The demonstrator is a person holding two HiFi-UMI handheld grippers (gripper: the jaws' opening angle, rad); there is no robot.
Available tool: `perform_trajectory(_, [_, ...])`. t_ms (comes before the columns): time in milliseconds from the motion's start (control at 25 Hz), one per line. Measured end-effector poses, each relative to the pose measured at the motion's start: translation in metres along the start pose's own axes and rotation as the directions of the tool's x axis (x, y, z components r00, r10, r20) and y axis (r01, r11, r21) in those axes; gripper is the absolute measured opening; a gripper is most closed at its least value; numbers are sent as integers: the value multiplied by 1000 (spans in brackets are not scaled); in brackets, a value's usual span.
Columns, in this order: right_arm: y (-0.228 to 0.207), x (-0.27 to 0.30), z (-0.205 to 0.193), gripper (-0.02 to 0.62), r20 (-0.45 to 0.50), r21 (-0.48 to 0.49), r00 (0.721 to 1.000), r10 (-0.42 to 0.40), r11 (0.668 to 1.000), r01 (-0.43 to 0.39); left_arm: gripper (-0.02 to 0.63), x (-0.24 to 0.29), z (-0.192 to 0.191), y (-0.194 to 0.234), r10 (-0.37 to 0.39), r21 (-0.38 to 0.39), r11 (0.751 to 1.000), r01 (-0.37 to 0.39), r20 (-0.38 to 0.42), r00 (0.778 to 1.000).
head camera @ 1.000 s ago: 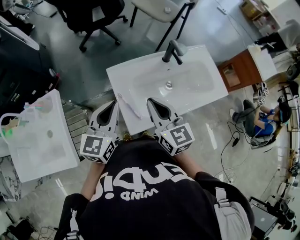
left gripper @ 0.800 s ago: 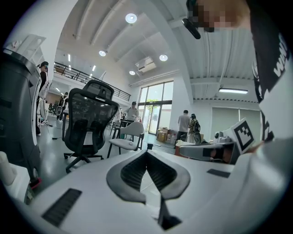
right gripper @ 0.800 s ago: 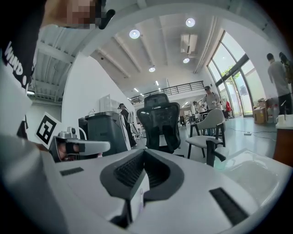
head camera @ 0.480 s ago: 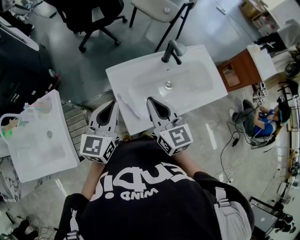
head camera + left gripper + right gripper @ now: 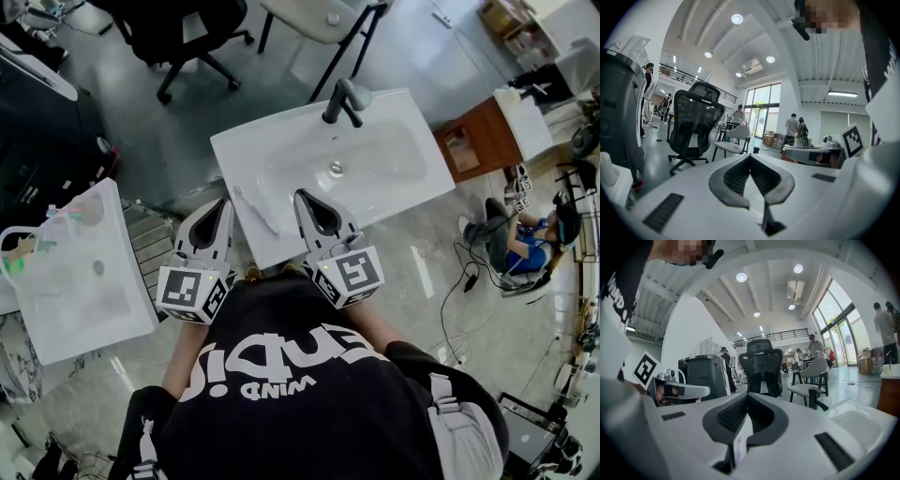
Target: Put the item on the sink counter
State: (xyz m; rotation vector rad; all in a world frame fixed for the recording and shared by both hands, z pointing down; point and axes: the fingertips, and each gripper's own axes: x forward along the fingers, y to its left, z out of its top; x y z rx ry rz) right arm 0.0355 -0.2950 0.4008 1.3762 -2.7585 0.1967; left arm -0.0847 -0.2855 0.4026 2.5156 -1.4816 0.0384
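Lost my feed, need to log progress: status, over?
Left gripper shut, empty; right gripper shut, empty. Toothbrush lying flat on sink counter, between the two grippers, clear of both. Nothing in the way.

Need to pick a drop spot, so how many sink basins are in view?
2: the faucet sink straight ahead, and a second sink at the person's left. Others may be hidden.
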Motion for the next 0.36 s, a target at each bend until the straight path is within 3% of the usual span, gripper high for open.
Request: perform_trajectory(360, [-3,2,-1,18,2,-16,1000,7,1000,-7,20,1,-1,2,9,-14,1000,-9,3,1000])
